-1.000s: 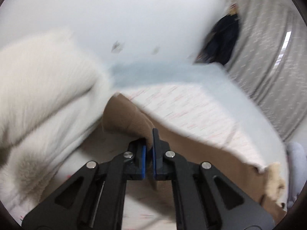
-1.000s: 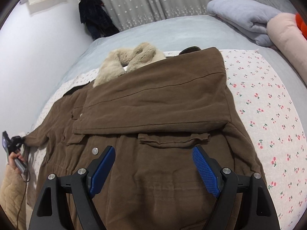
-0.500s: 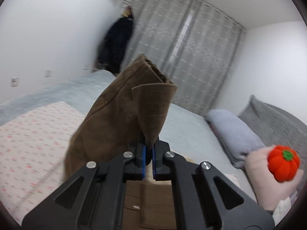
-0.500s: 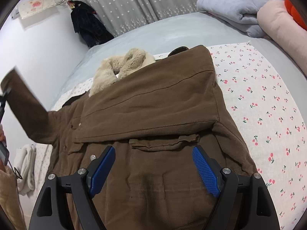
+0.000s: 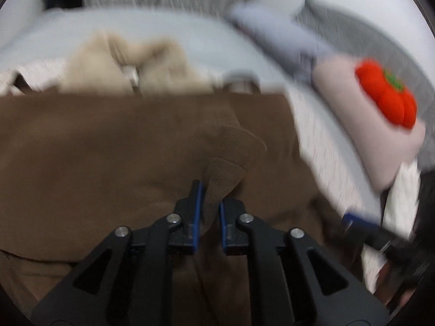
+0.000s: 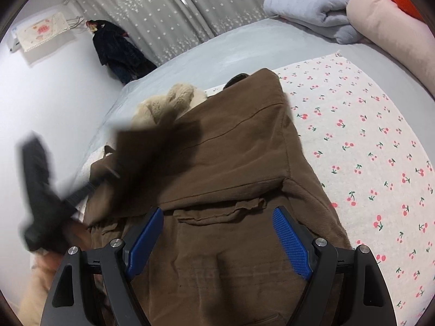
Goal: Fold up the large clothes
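The left tongs (image 5: 209, 203) are pinching the cuff end of a brown corduroy sleeve (image 5: 223, 174) between their 2 blue-padded fingers (image 5: 198, 212), with a narrow gap left where the cloth is squeezed. That sleeve lies across the body of the large brown corduroy coat (image 6: 231, 163), which is spread over the bed. In the right wrist view the left tongs (image 6: 40, 198) show only as a dark blur at the coat's left side, with the sleeve (image 6: 152, 146) stretched from them over the coat's upper half.

The right tongs (image 6: 217, 239) are spread wide, holding nothing, and hang above the lower half of the coat, just below a flapped pocket (image 6: 220, 212). The other sleeve is already folded flat across the chest, its edge running along the coat's right side.

A cream furry collar (image 6: 168, 103) sticks out from under the folded cloth toward the head end of the bed. The coat rests on a white quilted mat with a red cherry print (image 6: 367, 141), which covers the pale grey bed sheet (image 6: 244, 46). At the bed's far right corner lie a rolled grey blanket (image 6: 312, 5), a pink bolster pillow (image 6: 394, 27) and an orange pumpkin-shaped plush (image 5: 386, 92). Grey patterned curtains (image 6: 163, 8) hang behind, and a dark garment (image 6: 117, 49) hangs at the white wall.
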Tool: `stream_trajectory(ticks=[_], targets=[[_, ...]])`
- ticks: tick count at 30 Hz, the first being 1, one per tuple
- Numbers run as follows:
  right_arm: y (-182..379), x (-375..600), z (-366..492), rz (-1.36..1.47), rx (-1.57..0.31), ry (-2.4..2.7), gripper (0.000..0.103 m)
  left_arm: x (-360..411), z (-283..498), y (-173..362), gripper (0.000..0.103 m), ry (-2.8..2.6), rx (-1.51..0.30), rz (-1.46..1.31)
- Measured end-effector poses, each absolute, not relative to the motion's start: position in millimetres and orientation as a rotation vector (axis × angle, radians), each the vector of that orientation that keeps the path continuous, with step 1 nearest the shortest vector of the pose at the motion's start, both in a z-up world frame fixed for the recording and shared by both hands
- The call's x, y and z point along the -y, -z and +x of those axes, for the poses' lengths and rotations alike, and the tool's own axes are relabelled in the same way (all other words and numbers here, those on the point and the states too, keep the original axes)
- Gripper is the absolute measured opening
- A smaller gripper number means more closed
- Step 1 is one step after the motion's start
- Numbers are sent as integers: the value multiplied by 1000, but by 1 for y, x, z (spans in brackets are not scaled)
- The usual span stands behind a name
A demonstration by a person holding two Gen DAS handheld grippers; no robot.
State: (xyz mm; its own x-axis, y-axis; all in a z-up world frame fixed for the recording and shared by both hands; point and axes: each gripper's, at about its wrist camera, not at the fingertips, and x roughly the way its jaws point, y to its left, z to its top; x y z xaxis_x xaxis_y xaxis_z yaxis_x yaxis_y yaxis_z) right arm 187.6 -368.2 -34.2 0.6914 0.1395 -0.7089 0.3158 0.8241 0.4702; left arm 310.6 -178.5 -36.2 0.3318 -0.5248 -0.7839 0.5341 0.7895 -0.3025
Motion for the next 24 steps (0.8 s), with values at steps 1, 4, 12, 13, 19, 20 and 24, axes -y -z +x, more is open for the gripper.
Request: stream_trajectory(ticks=[1, 4, 12, 13, 19, 20, 24], targets=[[36, 369, 187, 613, -815, 102, 85, 175, 305, 43, 18, 695, -1036, 45], [37, 369, 188, 617, -820, 93, 85, 150, 283, 29, 56, 775, -976, 32], [27, 348, 214, 635, -808, -62, 85, 36, 299, -19, 74, 663, -810, 68], [27, 346, 223, 632, -809, -81, 85, 18, 312, -20, 74, 599, -812, 62], [55, 350, 309, 559, -904, -11, 74, -36, 369, -5, 74, 394, -783, -3], [64, 351, 323, 538, -931, 15, 69, -41, 379, -1, 71, 365, -780, -3], [71, 344, 340, 482, -928, 5, 12, -27, 409, 18, 56, 338, -770, 1]])
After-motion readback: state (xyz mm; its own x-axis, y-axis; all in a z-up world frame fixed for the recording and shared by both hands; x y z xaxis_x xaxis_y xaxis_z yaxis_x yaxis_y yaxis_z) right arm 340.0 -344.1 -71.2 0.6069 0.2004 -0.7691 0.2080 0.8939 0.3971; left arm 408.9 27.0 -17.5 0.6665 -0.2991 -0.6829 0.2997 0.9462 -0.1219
